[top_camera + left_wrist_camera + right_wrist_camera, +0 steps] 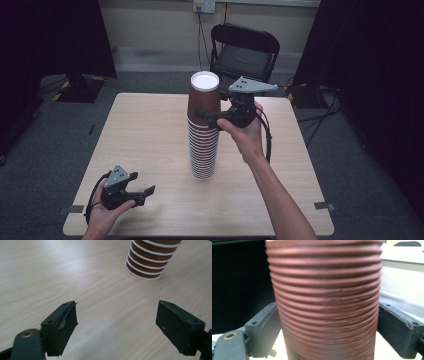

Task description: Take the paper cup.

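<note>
Ribbed brown top cup (325, 302), upside-down

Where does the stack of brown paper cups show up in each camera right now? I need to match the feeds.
High view: the cup stack stands upside down at the table's centre, its top cup between the right gripper's jaws.
Left gripper view: the stack's base sits at top right, beyond the open left gripper.
Right gripper view: the ribbed top cup stands centre, between both jaws.
Shared landmark: the pale wood table.
</note>
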A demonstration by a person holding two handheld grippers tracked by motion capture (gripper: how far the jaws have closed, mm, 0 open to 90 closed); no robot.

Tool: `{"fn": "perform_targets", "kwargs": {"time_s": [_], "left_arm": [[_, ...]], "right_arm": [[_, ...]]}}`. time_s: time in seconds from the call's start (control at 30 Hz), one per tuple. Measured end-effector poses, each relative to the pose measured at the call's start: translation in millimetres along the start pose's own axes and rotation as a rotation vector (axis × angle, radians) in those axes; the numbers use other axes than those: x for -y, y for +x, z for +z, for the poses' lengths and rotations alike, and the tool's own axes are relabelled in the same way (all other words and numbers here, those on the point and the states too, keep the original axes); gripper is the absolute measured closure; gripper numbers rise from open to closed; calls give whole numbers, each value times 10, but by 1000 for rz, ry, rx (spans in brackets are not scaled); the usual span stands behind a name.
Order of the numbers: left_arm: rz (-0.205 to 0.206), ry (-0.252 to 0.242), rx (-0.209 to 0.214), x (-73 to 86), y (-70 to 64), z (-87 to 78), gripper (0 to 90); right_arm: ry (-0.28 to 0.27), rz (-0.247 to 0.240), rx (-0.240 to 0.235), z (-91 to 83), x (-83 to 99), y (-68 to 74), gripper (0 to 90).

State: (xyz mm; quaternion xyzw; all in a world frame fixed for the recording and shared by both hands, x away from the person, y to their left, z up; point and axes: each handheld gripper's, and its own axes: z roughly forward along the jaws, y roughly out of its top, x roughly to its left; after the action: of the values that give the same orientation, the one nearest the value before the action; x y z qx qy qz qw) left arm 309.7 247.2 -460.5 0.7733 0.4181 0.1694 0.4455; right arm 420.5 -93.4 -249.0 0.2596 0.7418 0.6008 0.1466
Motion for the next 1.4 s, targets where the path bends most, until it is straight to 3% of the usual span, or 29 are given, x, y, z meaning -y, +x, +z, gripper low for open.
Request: {"fn": "perform_targets", "kwargs": {"time_s": [0.27, 0.5, 1.4], "left_arm": [[1, -5, -12, -4, -5, -8, 176], [-2, -8, -7, -1, -5, -18, 176], [-12, -2, -3, 1, 6, -9, 179]], "right_arm": [[13, 10, -14, 121, 9, -26, 97], [44, -9, 5, 220, 53, -7, 89], [3, -34, 27, 190, 47, 23, 109]]}}
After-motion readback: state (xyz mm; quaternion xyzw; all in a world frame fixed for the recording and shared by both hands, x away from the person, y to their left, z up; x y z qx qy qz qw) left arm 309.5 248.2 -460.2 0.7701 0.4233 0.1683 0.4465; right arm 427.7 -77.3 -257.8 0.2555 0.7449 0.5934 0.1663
